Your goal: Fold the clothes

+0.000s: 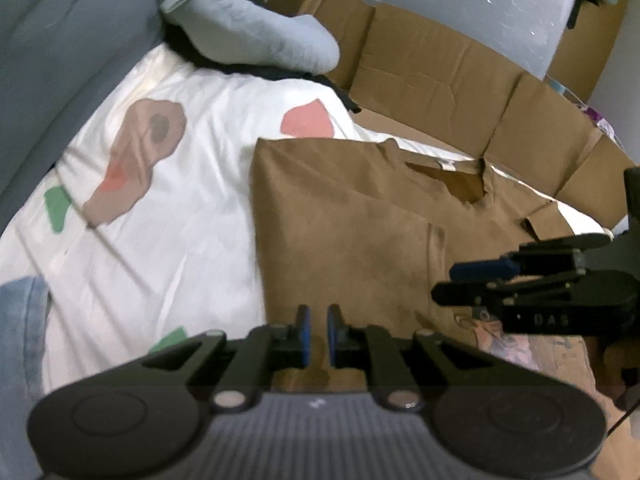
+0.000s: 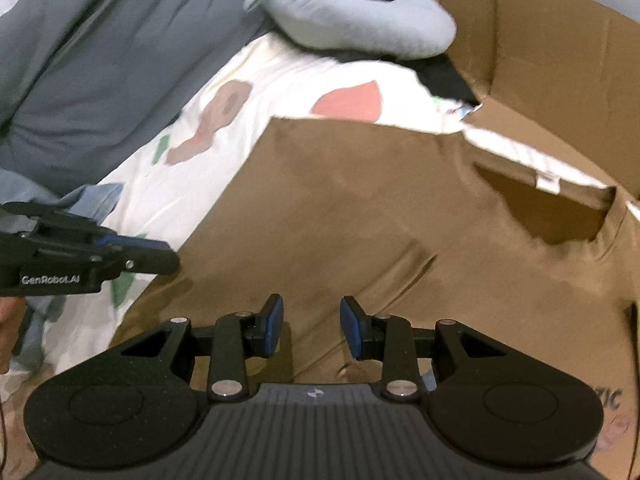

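In the left wrist view the left gripper (image 1: pixel 319 336) hangs low over the near left part of a brown T-shirt (image 1: pixel 352 220) that lies flat on the white patterned bedsheet (image 1: pixel 168 216); its fingers (image 1: pixel 303 334) stand narrow, almost together, and nothing shows between them. The shirt runs away from the camera, its collar (image 1: pixel 452 176) at the far end by a cardboard box (image 1: pixel 432 80), so its long axis points forward from the fingers, and its left edge is folded straight, just left of them. The right gripper (image 1: pixel 456 280) reaches in from the right over the shirt's near right side. A grey pillow (image 1: pixel 248 28) lies well beyond the shirt. In the right wrist view the right gripper (image 2: pixel 311 326) hovers over the shirt's middle with its fingers (image 2: pixel 275 326) partly apart and only bare cloth beneath the gap, so it holds nothing. The collar sits ahead and to the right, a sleeve seam runs diagonally just ahead, and the left gripper enters from the left at the shirt's left edge. Judging by this, the unfolded right side lies nearer the right hand, which would have to take it and carry it across toward the left.
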{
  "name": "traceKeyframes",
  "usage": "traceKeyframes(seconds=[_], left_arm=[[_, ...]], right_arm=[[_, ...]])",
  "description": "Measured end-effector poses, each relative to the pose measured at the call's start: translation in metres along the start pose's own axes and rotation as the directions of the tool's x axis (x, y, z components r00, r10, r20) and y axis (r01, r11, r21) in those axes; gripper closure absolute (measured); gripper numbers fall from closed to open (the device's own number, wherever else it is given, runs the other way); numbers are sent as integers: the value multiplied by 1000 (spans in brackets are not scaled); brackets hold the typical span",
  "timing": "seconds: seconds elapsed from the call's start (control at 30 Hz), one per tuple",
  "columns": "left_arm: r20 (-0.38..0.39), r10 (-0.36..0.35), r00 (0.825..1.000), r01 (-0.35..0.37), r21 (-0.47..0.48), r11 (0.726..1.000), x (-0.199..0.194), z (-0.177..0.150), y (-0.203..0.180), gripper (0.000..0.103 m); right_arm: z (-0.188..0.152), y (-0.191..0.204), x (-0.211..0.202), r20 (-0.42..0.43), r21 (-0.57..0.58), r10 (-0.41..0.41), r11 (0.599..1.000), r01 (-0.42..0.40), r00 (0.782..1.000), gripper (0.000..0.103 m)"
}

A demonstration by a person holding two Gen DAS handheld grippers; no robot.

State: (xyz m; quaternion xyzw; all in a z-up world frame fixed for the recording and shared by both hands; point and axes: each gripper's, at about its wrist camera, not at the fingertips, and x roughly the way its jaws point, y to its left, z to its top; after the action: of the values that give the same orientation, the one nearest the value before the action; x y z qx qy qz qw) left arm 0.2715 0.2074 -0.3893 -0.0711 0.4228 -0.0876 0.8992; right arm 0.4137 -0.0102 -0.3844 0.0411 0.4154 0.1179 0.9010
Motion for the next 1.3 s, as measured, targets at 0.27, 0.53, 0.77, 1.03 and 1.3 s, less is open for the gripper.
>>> traceKeyframes(seconds=[0.27,0.53,0.77,1.03,1.3], left_arm=[[3,27,1000,-27,-17,999,30,17,-1,95],[-4,68,998,-69,-39,997,44,27,9,95],[-7,85,996,-85,-54,995,55,36,13,95],[6,92,996,-91,-100,991,65,59,18,95],[7,97,995,-96,-112,989,59,63,18,91]], right_arm=[[13,-26,22,19,38,-38,999,37,999,65],[13,-41,34,13,68,-49,997,48,999,65],[14,-53,39,16,86,-80,993,79,997,65],[12,-54,39,30,83,-78,994,75,997,65],[14,-58,31,15,114,-58,992,56,998,65]])
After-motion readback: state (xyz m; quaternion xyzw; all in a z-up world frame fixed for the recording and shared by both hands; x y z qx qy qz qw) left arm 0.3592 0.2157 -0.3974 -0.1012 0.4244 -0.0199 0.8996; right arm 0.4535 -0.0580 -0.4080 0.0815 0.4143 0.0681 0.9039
